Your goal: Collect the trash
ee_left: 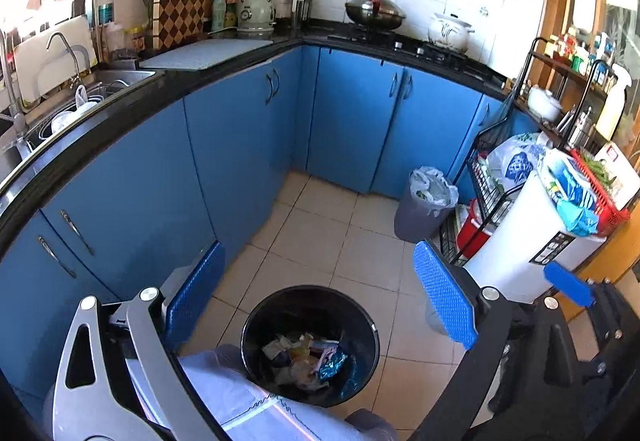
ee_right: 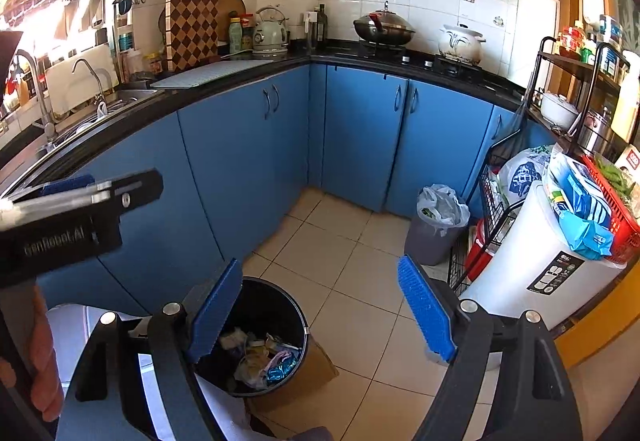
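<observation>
Trash (ee_left: 306, 361) is lying in a heap at the bottom of a round black bin (ee_left: 256, 325), which is standing upright on the tiled floor (ee_left: 320, 233) with its mouth facing up; no long axis can be told for the crumpled pieces. In the left wrist view the bin is sitting low between the two blue pads, nearer the left one. In the right wrist view the same bin (ee_right: 294, 315) is sitting partly behind the left pad, with the trash (ee_right: 260, 355) showing just beside it.

The left gripper (ee_left: 320, 301) is holding its fingers wide apart with nothing between them. The right gripper (ee_right: 320, 315) is likewise spread, gripping nothing. In the right wrist view the left gripper's body is showing at the left edge.

Bins counted: three. Beyond the fingertips and towards the right pad, a grey bin (ee_left: 420, 213) lined with a white plastic bag is standing upright near the blue cabinets (ee_left: 348, 121). Just past the right pad, a tall white bin (ee_left: 532, 241) is standing with blue packets resting on top.

A black wire rack (ee_left: 492, 193) is standing between the grey and white bins, holding bags and a red basket (ee_left: 600, 193). Pale fabric is covering the lower edge of the left wrist view, overlapping the black bin's near rim.

Farther out, the black countertop (ee_left: 240, 53) is carrying a checkered board, one kettle, one wok and one white pot. Two taps are rising at the sink (ee_left: 120, 77).
</observation>
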A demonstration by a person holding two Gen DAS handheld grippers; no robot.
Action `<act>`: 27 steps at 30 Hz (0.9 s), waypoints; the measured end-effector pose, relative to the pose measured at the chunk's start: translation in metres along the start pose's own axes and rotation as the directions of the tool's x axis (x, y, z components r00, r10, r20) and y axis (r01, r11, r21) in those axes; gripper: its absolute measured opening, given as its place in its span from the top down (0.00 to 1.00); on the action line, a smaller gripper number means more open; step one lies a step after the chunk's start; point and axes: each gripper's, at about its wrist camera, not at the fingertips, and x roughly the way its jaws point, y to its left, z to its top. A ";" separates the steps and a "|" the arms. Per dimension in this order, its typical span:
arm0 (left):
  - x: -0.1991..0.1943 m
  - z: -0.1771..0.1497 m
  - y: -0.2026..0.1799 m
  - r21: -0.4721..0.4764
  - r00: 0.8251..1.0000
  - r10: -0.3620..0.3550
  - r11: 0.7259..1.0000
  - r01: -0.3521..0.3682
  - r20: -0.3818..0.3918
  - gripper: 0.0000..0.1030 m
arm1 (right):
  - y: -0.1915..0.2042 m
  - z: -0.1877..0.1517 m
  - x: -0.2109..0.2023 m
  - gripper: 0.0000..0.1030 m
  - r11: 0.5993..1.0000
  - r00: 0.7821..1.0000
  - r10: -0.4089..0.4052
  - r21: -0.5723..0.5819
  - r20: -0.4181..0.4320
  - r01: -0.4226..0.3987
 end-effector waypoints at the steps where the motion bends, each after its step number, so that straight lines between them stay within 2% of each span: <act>1: 0.001 -0.002 -0.001 0.001 1.000 0.001 1.000 -0.001 -0.005 0.09 | -0.001 0.000 0.000 0.24 1.000 1.000 0.001 0.002 -0.001 -0.001; 6: 0.001 -0.007 0.001 0.001 1.000 0.015 1.000 -0.015 -0.019 0.04 | -0.001 0.000 0.000 0.24 1.000 1.000 0.004 -0.001 0.000 -0.004; 14: -0.005 -0.013 0.003 0.026 0.998 0.056 0.998 -0.055 -0.029 0.03 | 0.005 -0.001 -0.001 0.24 1.000 1.000 0.018 -0.012 0.005 -0.018; 27: -0.009 -0.020 0.009 0.027 0.997 0.063 0.998 -0.063 -0.033 0.03 | 0.012 -0.001 0.000 0.24 0.999 1.000 0.027 -0.025 -0.001 -0.027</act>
